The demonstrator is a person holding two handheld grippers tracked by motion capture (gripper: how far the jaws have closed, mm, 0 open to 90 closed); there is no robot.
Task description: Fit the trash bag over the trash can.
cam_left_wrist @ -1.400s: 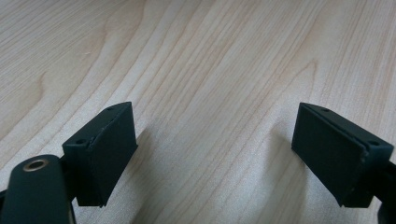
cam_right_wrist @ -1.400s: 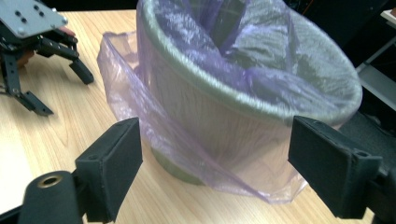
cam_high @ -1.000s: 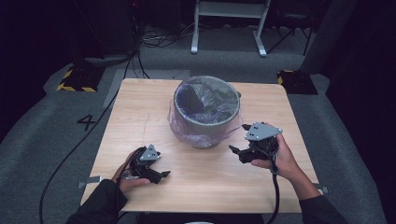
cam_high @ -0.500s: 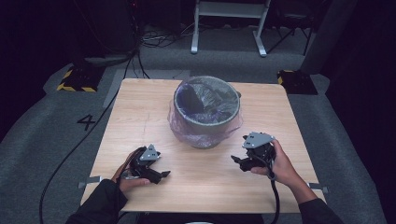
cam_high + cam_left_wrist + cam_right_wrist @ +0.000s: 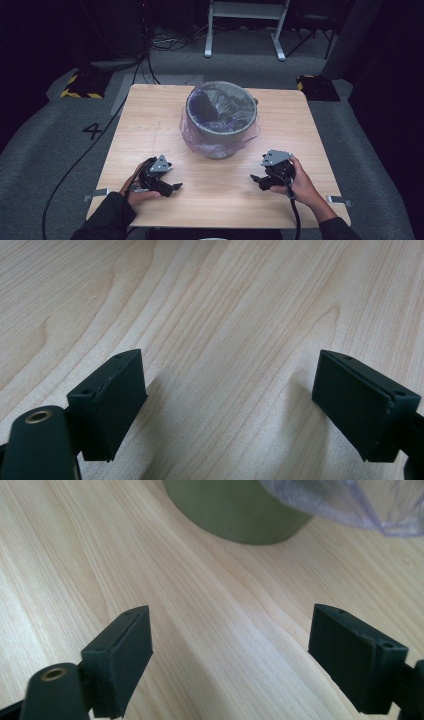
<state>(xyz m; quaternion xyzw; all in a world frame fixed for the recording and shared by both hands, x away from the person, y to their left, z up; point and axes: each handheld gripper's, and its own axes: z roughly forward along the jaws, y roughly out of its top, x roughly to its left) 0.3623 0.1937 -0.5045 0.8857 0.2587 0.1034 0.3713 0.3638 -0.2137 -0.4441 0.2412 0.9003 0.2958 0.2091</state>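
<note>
grey carpet surrounds the wooden surface (image 5: 150, 125), with a white "4" marked on the floor at middle left of the high view and black-and-yellow striped blocks at upper left and upper right. a grey bin (image 5: 221, 127) stands at the centre of the surface, slightly toward its far edge. a translucent plastic liner (image 5: 220, 102) lines the bin and folds down over the outside of its wall.

left tongs (image 5: 170, 187): lower left of the high view, held in the person's left hand (image 5: 135, 187), low over the surface, well apart from the bin. in the left gripper view the tongs (image 5: 230, 410) are spread wide, with bare wood grain between the two black pads.

right tongs (image 5: 256, 179): lower right of the high view, held in the person's right hand (image 5: 300, 185), near the bin but not touching it. in the right gripper view the tongs (image 5: 230, 660) are spread wide with nothing between them; the bin wall (image 5: 235, 510) and a fold of the liner (image 5: 350, 502) appear at the top of the frame.
</note>
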